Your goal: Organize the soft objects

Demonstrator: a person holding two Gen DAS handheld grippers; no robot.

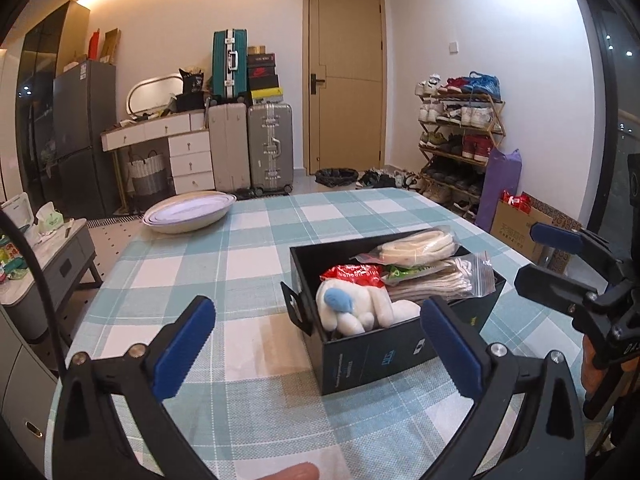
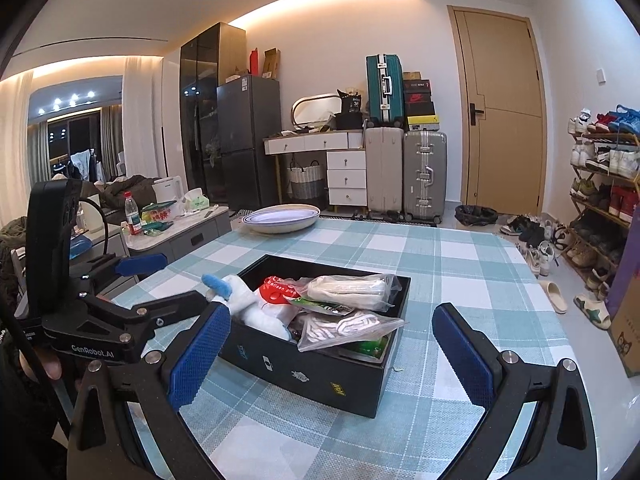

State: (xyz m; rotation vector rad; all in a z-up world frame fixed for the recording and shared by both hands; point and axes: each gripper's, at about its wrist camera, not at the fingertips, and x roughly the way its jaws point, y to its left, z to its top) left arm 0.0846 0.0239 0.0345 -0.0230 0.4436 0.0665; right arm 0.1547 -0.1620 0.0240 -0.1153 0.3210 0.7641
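Note:
A black open box (image 1: 380, 352) (image 2: 312, 372) stands on the checked tablecloth. In it lie a white plush toy with a blue ear (image 1: 352, 308) (image 2: 244, 300), a red packet (image 1: 352, 274) (image 2: 276, 288), a bagged white roll (image 1: 416, 246) (image 2: 348, 288) and a zip bag of white fabric (image 1: 440, 280) (image 2: 348, 326). My left gripper (image 1: 318, 320) (image 2: 184, 280) is wide open just in front of the box's plush end, holding nothing. My right gripper (image 2: 330, 314) (image 1: 526, 254) is also open and empty, facing the box's long side.
A stack of white oval plates (image 1: 190, 212) (image 2: 284, 218) sits at the table's far edge. A low grey side cabinet (image 1: 60, 264) with bottles and tissues stands left of the table. Suitcases, a door and a shoe rack (image 1: 460, 140) line the far wall.

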